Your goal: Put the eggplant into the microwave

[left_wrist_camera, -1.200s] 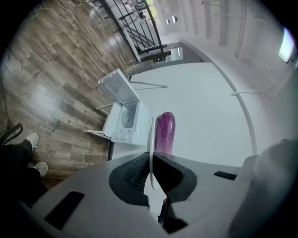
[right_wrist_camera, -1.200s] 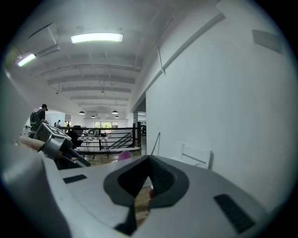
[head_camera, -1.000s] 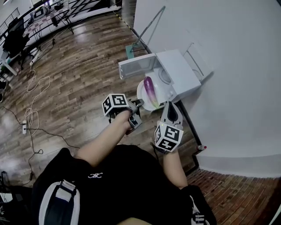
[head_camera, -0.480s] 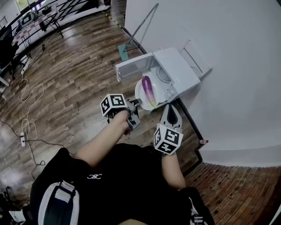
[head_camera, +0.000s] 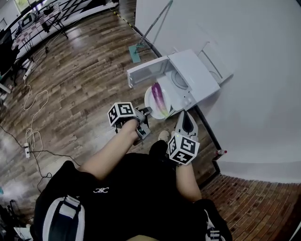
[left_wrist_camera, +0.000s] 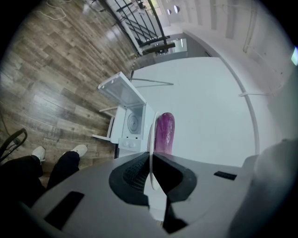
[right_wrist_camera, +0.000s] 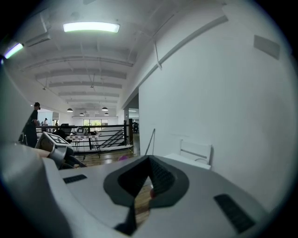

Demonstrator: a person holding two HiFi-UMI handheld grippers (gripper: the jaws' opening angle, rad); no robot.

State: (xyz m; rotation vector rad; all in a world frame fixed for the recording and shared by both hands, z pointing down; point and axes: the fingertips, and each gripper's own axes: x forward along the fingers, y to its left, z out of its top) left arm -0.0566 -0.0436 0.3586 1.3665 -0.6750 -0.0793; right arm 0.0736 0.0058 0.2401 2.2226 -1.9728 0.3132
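A purple eggplant lies on a white plate that my left gripper carries by its near rim. In the left gripper view the plate's edge runs between the pads, with the eggplant beyond them. The white microwave stands on the floor against the wall, its door swung open to the left; the plate hangs just before its opening. My right gripper is to the right of the plate, shut and empty, pointing towards the microwave.
A mop leans on the wall behind the microwave, and a white rack stands beside it. Cables trail over the wooden floor at left. The person's shoes are close below. A railing and tables lie far off.
The person has stepped forward; both grippers and the plate with the eggplant have come a little closer to the microwave and lower. A shoe now shows between the arms.
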